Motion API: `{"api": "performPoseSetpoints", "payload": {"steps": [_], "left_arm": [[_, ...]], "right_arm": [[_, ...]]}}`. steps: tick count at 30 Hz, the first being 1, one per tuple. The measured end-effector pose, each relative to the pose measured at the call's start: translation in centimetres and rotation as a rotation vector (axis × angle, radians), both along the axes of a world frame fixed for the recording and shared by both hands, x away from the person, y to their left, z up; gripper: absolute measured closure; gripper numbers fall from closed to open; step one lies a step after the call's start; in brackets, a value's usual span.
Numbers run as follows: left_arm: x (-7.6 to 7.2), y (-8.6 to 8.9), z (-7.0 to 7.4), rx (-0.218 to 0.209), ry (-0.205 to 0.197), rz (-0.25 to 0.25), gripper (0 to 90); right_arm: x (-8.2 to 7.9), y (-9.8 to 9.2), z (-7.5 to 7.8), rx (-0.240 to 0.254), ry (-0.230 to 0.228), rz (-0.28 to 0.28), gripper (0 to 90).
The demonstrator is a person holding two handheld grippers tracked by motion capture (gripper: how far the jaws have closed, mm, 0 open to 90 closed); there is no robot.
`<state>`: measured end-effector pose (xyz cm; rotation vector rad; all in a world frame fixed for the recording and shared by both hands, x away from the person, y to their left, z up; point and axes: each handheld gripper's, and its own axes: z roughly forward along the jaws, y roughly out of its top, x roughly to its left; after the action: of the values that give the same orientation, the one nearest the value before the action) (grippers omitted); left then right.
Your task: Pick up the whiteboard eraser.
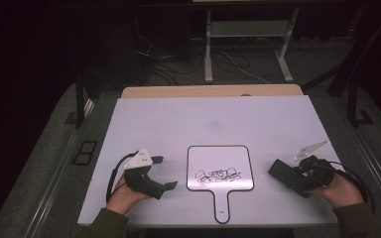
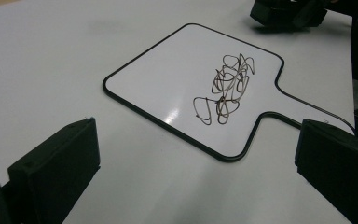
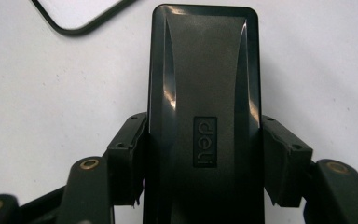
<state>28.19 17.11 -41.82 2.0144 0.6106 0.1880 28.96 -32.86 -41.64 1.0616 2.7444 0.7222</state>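
The right gripper (image 3: 204,158) is clamped narrowly on a black whiteboard eraser (image 3: 205,93), its pads pressing both long sides of the smooth, glossy plastic body, a rounded rectangle with an embossed logo, held just right of the paddle-shaped whiteboard (image 1: 220,168). The left gripper (image 2: 196,172) stands wide open and holds nothing, its blocky matte black jaws resting just left of that whiteboard, apart from it. The whiteboard lies flat on the white table (image 1: 178,119), a shiny white square with rounded corners, a thin black rim and a short handle toward the person, bearing a tangled dark scribble (image 2: 226,88) near its middle.
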Motion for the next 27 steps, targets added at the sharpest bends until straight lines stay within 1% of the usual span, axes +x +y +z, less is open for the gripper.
{"api": "performPoseSetpoints", "payload": {"steps": [5, 8, 12, 14, 15, 16, 18, 20, 21, 27], "left_arm": [[0.0, -0.1, -0.1, -0.002, 0.001, -0.002, 0.0], [0.0, 0.0, 0.0, -0.006, 0.002, -0.003, 0.0], [0.0, 0.1, 0.0, -0.009, 0.004, -0.003, 0.0], [0.0, 0.0, 0.0, -0.006, -0.003, -0.003, 0.0], [0.0, 0.0, 0.0, -0.002, -0.005, -0.002, 0.0], [0.0, 0.1, 0.0, -0.001, -0.007, 0.001, 0.0], [0.0, 0.1, 0.0, -0.012, 0.000, 0.011, 0.0], [0.0, 0.1, 0.0, -0.011, 0.002, 0.019, 0.0], [0.0, 0.2, 0.0, -0.015, 0.002, 0.019, 0.0], [0.0, 0.0, -0.2, -0.019, 0.014, 0.007, 0.0]], "right_arm": [[0.4, 0.8, 0.4, 0.009, -0.009, 0.013, 38.4], [1.0, 1.8, 0.8, 0.008, -0.019, 0.026, 38.4], [1.4, 2.6, 1.0, 0.014, -0.018, 0.031, 38.4], [1.6, 2.7, 1.1, 0.019, -0.018, 0.036, 38.4], [1.7, 3.1, 1.2, 0.032, -0.018, 0.044, 38.4], [1.8, 3.4, 1.3, 0.034, -0.018, 0.050, 38.4], [1.9, 3.6, 1.3, 0.035, -0.020, 0.053, 38.4], [2.3, 4.4, 1.6, 0.034, -0.025, 0.063, 38.4], [2.3, 4.4, 1.6, 0.034, -0.025, 0.063, 38.4], [3.2, 5.9, 1.9, 0.035, -0.028, 0.079, 38.4]]}}
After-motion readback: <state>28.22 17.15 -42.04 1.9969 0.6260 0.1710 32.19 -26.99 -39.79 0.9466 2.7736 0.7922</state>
